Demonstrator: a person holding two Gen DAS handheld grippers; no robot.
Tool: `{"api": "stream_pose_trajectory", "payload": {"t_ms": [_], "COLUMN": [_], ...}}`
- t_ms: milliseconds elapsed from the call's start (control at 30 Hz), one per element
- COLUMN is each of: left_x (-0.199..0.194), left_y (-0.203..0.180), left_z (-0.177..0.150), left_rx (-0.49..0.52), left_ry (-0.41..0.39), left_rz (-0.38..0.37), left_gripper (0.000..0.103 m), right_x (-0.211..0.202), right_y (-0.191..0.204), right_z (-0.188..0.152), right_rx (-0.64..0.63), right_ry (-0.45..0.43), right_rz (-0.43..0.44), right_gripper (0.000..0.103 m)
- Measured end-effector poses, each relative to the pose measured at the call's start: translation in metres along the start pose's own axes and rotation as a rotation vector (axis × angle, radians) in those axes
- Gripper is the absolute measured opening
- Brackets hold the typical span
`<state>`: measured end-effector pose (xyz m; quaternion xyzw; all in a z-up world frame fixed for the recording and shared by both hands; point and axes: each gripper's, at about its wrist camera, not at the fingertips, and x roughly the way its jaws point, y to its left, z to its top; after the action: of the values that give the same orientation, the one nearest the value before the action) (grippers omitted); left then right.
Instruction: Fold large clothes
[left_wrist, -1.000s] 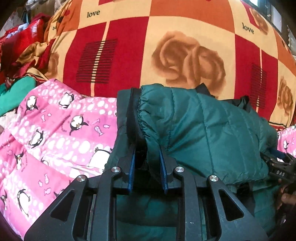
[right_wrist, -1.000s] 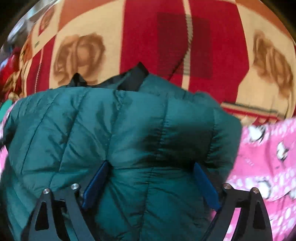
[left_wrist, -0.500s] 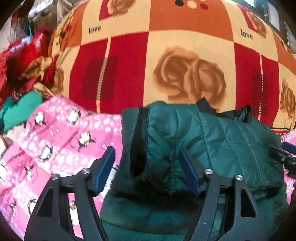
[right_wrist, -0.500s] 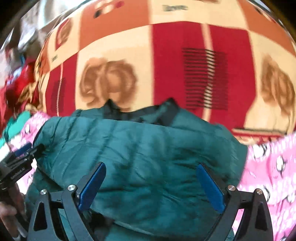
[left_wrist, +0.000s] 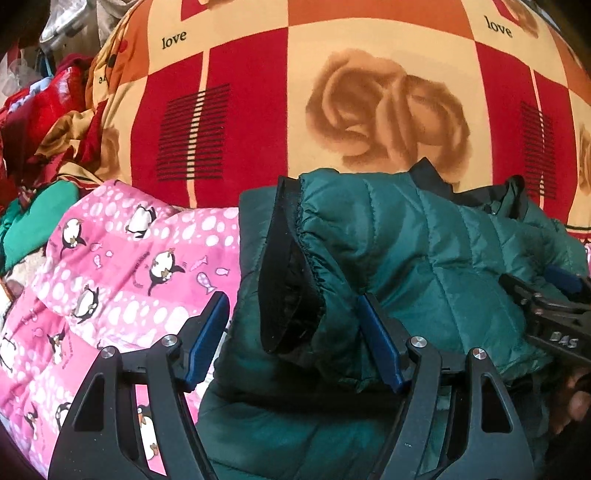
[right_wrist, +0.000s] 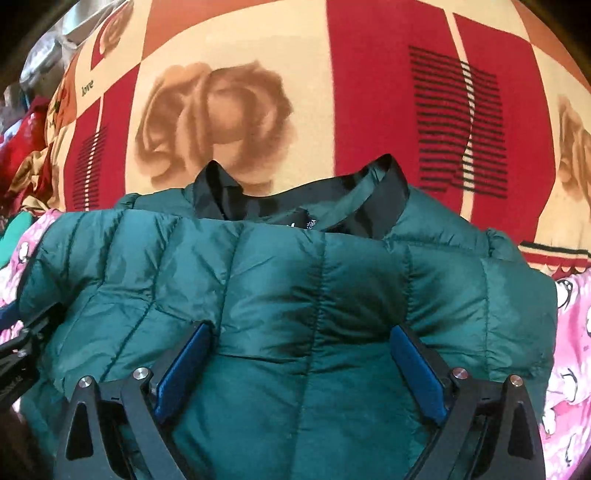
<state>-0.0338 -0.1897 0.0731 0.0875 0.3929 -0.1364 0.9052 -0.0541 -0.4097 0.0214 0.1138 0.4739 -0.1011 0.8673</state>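
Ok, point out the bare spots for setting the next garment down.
Free: the rose-print blanket beyond the green jacket. The pink penguin quilt left of it is also bare. Crowded: the clothes heap at far left.

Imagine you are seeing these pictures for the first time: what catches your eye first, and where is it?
A dark green quilted puffer jacket lies folded in the middle, its black collar at the far edge. Behind it spreads a red and cream rose-print blanket. A pink penguin-print quilt lies on the left in the left wrist view.
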Motion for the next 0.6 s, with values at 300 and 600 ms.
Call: {"api": "stream_pose_trajectory", "payload": {"t_ms": [300,600], "left_x": [0.001,0.004], "left_y": [-0.003,-0.003], "left_z": [-0.002,-0.003], "left_rx": [0.0,-0.003], "left_ry": [-0.005,-0.002], "left_rz": [0.007,0.007], "left_gripper": [0.073,0.078], "right_x": [-0.048,-0.035], "right_y": [-0.002,-0.013], "right_z": [-0.016,-0.025], "right_rx": [-0.074,-0.029], "right_ry": [-0.058,-0.003], "right_rz": [0.01,0.051], "right_gripper": [0.095,0.095]}}
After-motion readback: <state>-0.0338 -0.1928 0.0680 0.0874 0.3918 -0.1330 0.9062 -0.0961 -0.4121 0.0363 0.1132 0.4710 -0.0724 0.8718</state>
